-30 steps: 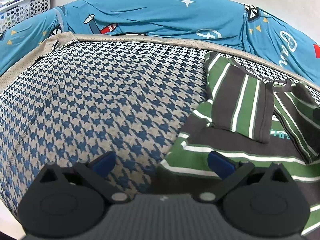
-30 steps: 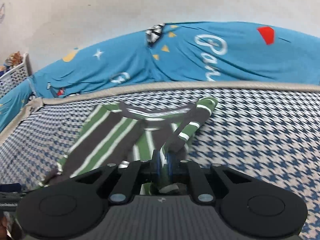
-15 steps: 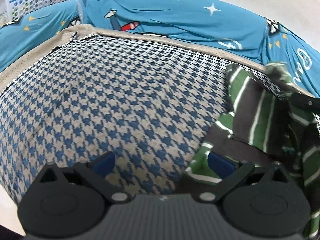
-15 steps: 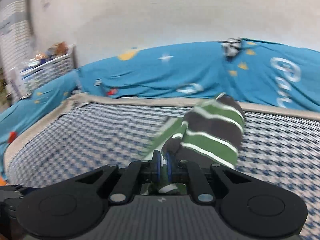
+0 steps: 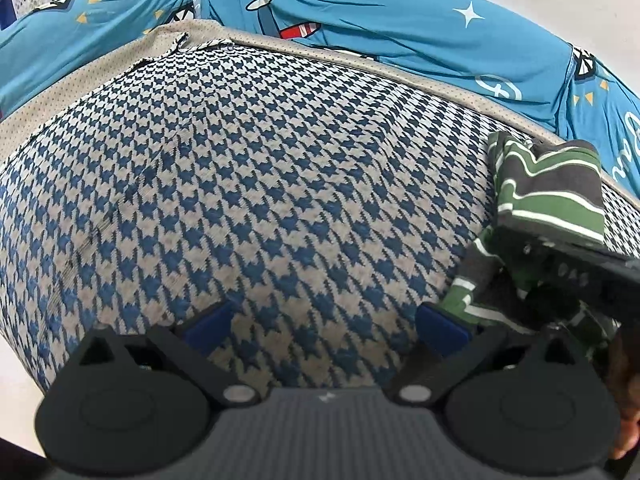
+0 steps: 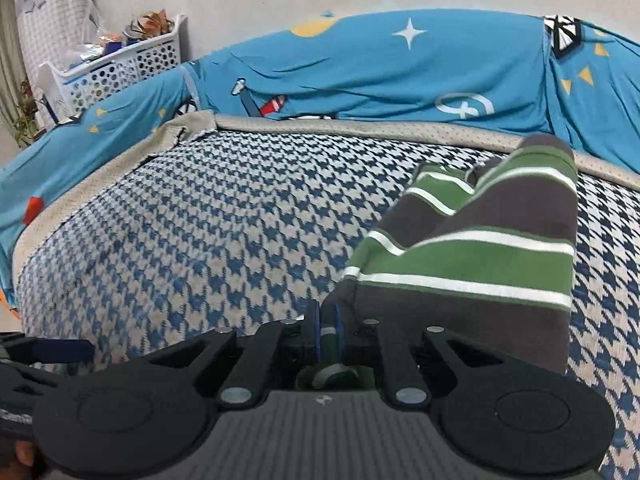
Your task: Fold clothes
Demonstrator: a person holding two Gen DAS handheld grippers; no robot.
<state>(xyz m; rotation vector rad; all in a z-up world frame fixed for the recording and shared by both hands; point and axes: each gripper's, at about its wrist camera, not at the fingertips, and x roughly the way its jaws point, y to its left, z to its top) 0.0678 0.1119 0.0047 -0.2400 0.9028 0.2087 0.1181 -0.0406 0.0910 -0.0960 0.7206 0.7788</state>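
Left wrist view first: my left gripper point(image 5: 324, 326) points down at the houndstooth cover point(image 5: 256, 184), its blue pads well apart with only bare cover between them. The striped garment point(image 5: 548, 196) lies off to the right of these jaws, bunched and lifted, with its lower folds trailing down to just beside my right-hand pad. The dark body of my right gripper point(image 5: 576, 268) cuts in from the right edge, with the cloth draped over it. So from the left jaws the garment is to the right and slightly ahead, not between them. Right wrist view: my right gripper point(image 6: 327, 326) has its pads nearly together and pinched on a thin edge of the striped garment point(image 6: 480, 248), though they seem to be just starting to ease apart. The cloth rises from the pinch and hangs over to the right in a doubled fold, its stripes running across the view. The blue printed sheet point(image 6: 360, 76) sits behind, a white basket point(image 6: 120, 68) at the far left. I judge the right hand is the one carrying the fold, and the left is nearer the open cover where it would land.
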